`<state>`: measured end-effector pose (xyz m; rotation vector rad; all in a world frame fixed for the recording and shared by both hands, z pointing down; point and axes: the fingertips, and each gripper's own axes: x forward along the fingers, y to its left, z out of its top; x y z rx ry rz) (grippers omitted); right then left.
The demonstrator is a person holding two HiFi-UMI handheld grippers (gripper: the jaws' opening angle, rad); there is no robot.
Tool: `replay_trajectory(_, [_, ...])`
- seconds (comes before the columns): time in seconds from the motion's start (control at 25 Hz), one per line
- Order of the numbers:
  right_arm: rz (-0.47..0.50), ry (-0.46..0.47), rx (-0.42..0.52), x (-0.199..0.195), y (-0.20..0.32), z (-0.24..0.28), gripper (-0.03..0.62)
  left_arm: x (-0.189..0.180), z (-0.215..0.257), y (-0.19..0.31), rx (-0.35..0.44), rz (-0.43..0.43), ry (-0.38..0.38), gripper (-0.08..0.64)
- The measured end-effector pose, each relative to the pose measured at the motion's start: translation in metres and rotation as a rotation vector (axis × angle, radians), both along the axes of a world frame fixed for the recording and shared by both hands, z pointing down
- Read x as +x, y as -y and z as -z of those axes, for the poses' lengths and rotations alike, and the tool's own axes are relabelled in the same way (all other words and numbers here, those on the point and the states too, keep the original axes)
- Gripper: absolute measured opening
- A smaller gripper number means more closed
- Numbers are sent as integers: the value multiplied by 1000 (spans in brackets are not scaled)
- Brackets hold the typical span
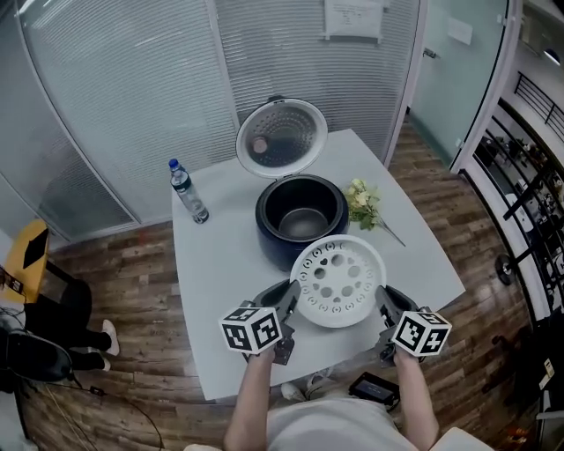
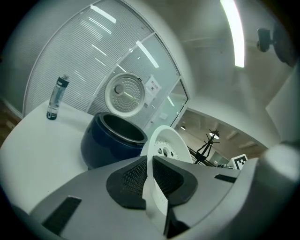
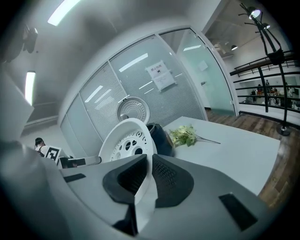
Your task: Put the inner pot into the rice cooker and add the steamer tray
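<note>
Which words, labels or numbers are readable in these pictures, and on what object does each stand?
No text is readable.
Paper notice on the glass wall: print too small.
Water bottle label: too blurred.
Left gripper and right gripper: only square black-and-white markers, no letters.

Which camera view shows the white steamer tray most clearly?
The head view: nearly the whole steamer tray and its holes show from above. Each gripper view shows the steamer tray obliquely, partly hidden behind the jaws.
</note>
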<state>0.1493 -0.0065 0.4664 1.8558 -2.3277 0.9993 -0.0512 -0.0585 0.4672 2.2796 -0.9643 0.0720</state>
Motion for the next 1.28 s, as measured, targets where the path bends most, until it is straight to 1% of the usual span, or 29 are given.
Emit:
replay_trajectory(0.28, [47,30,62,-24,11,28,46,-28,20,1,17,55,-42,39])
replay_trajectory(0.44, [68,29,103,-34,22,44,46,-40,30,6,29,76,-62,38])
replay_trajectory(0.64, [104,50,115,-40,36,50,44,-48,31,14,19,124,-84,39])
replay_trajectory(0.92, [158,71,130,-45,90,63,43,-53,36,57,12,159,-86,40])
replay_trajectory(1.04, [176,70,129,-46,110,65,43,-54,36,74,3,174,-94,39])
replay_trajectory(1.28, [202,59,145,-41,143,71,43,-50,41,99,15,191,-94,40])
